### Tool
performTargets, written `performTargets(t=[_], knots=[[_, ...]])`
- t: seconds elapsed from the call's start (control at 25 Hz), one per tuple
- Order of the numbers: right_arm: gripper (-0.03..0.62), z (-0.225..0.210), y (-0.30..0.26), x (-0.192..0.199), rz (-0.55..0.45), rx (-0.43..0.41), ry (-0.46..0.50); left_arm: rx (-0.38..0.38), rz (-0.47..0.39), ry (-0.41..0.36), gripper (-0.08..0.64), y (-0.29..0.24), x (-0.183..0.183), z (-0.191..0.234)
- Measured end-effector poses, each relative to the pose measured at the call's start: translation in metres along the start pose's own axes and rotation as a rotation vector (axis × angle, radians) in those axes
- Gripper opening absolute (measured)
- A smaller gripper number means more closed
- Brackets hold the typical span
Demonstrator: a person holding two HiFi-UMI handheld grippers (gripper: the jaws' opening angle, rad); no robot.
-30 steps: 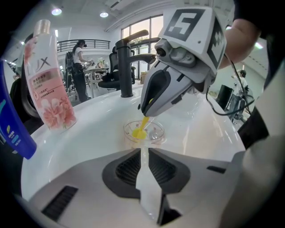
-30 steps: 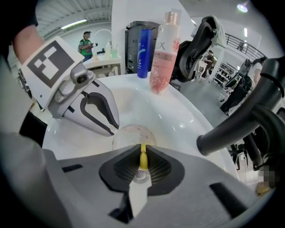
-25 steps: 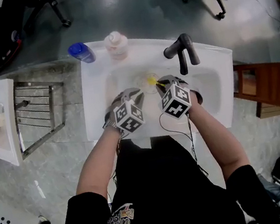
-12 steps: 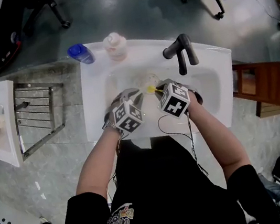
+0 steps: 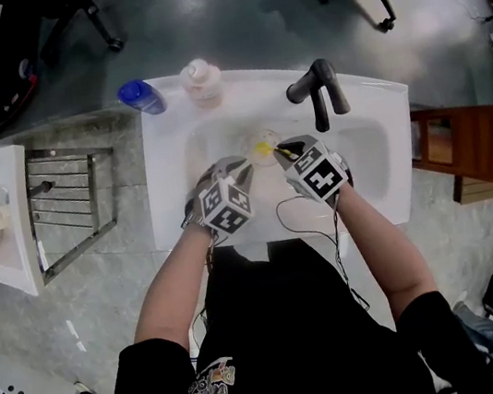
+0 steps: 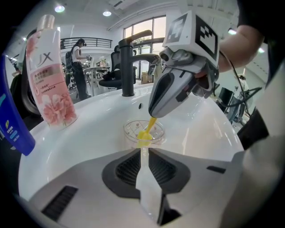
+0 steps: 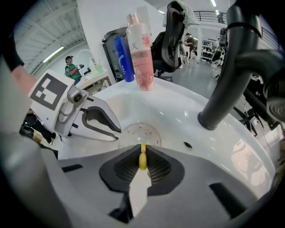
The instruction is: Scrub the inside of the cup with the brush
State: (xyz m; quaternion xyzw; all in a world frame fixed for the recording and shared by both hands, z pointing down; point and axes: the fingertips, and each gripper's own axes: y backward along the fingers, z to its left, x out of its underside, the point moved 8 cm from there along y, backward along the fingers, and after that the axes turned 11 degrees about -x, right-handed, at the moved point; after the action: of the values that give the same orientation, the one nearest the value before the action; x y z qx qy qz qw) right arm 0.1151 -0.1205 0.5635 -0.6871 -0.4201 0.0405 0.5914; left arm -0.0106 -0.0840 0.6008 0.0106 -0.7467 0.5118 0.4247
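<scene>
The cup [image 6: 132, 130] is small, round and clear, with faint specks on its wall. It stands upright in the middle of the white sink [image 5: 171, 204], just left of the black tap [image 5: 317, 95]. The left gripper [image 6: 143, 149] has its jaws drawn almost together on the cup's near rim. The glassy wall is hard to make out there, but it seems pinched between them. The right gripper [image 7: 142, 150] comes in from the right, its jaws closed on the thin handle of the yellow brush [image 7: 142, 160]. The brush slants down with its head inside the cup. A pink bottle [image 5: 204, 79] and a blue bottle [image 5: 139, 94] stand on the far left rim.
</scene>
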Motion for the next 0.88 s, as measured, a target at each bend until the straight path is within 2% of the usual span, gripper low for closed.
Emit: performTargets(t=[0.64,0.88], knots=[[0.037,-0.004,0.016,0.009,-0.098,0.034,-0.093,0.019,0.035,0.015,0.051,-0.002,0.003,0.001],[0.037,0.001,0.026,0.013,-0.135,0.046,-0.119,0.025,0.045,0.052,0.054,-0.002,0.004,0.006]])
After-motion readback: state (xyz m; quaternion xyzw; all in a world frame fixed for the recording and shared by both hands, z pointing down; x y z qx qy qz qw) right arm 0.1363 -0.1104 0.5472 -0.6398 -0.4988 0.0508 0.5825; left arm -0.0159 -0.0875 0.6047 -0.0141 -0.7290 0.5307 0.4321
